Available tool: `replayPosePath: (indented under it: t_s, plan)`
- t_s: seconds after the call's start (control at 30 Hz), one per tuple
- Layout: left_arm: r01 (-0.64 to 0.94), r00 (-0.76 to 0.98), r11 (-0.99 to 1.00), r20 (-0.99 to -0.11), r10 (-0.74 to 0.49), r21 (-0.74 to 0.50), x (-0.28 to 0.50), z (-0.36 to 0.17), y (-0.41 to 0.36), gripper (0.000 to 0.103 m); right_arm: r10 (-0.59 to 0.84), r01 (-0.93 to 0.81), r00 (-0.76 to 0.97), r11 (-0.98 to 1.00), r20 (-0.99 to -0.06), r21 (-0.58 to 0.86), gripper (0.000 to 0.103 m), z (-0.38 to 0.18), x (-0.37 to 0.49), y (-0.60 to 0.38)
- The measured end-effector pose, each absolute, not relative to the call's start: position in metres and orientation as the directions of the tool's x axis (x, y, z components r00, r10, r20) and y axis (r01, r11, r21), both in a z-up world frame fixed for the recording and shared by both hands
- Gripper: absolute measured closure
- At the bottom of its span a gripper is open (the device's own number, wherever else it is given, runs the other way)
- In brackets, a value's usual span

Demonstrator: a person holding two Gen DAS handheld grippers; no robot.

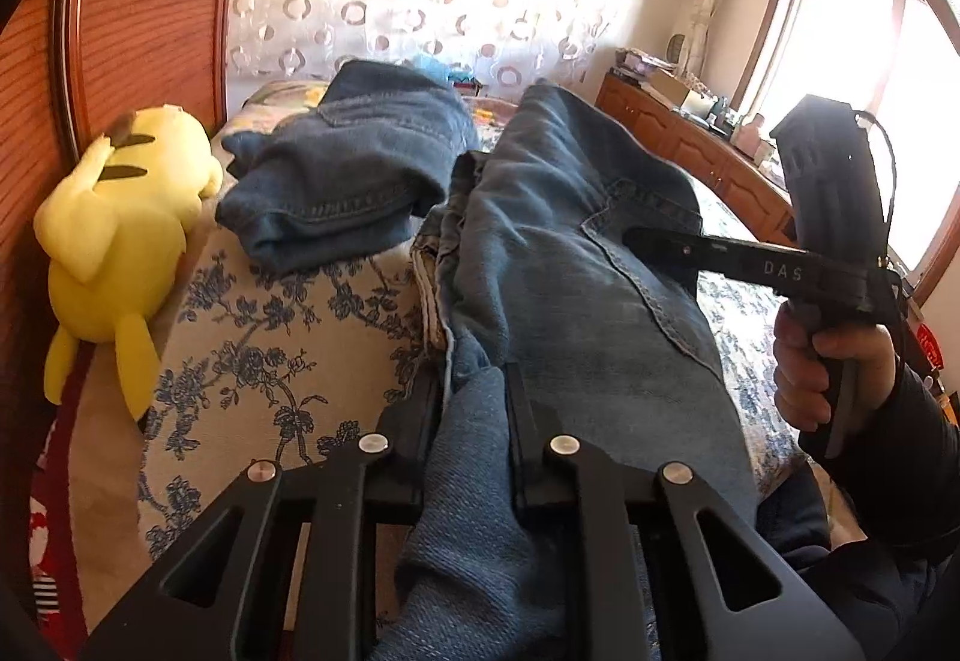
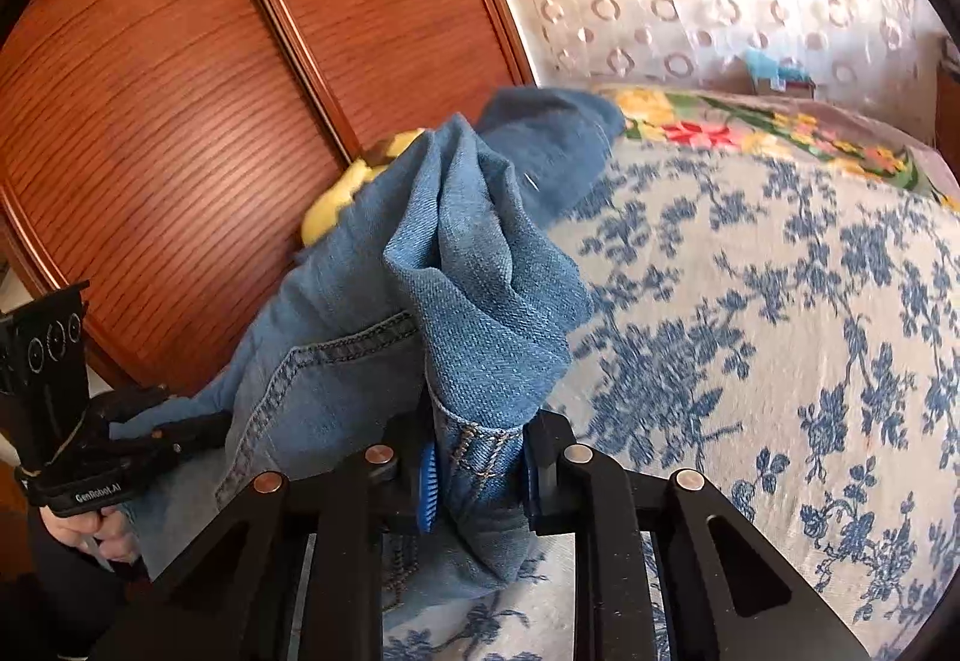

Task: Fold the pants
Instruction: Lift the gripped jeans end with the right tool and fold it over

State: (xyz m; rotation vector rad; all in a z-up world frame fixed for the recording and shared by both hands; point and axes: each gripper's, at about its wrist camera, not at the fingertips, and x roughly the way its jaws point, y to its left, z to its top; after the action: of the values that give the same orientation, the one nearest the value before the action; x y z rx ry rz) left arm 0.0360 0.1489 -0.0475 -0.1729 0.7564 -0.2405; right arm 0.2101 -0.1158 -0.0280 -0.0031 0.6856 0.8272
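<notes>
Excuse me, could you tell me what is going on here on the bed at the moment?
A person is folding a pair of blue denim jeans on a bed with a blue floral cover, holding a black two-finger tool in each hand. The left tool is clamped on denim at the near end, and the right tool grips a bunched, stitched edge. Another folded pair of blue jeans lies beside a yellow plush toy.

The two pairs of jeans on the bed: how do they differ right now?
The far jeans lie in a compact folded bundle beside the yellow plush toy, untouched. The near jeans stretch out long and rumpled, pinched by the left gripper and the right gripper. The far pair looks darker. Both are blue denim on the floral bedspread.
</notes>
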Motion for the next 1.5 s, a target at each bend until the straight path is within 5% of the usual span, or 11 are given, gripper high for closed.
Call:
replayPosePath:
  t_s: [1.0, 1.5]
  plan:
    - [0.044, 0.851, 0.982, -0.509, -0.132, -0.182, 0.055, 0.046, 0.210, 0.084, 0.791, -0.850, 0.473, 0.526, -0.388, 0.037, 0.083, 0.112, 0.213, -0.040]
    - [-0.014, 0.798, 0.991, -0.599, -0.069, -0.132, 0.165, 0.035, 0.246, 0.084, 0.802, -0.846, 0.423, 0.516, -0.421, 0.133, 0.083, 0.091, 0.342, 0.006]
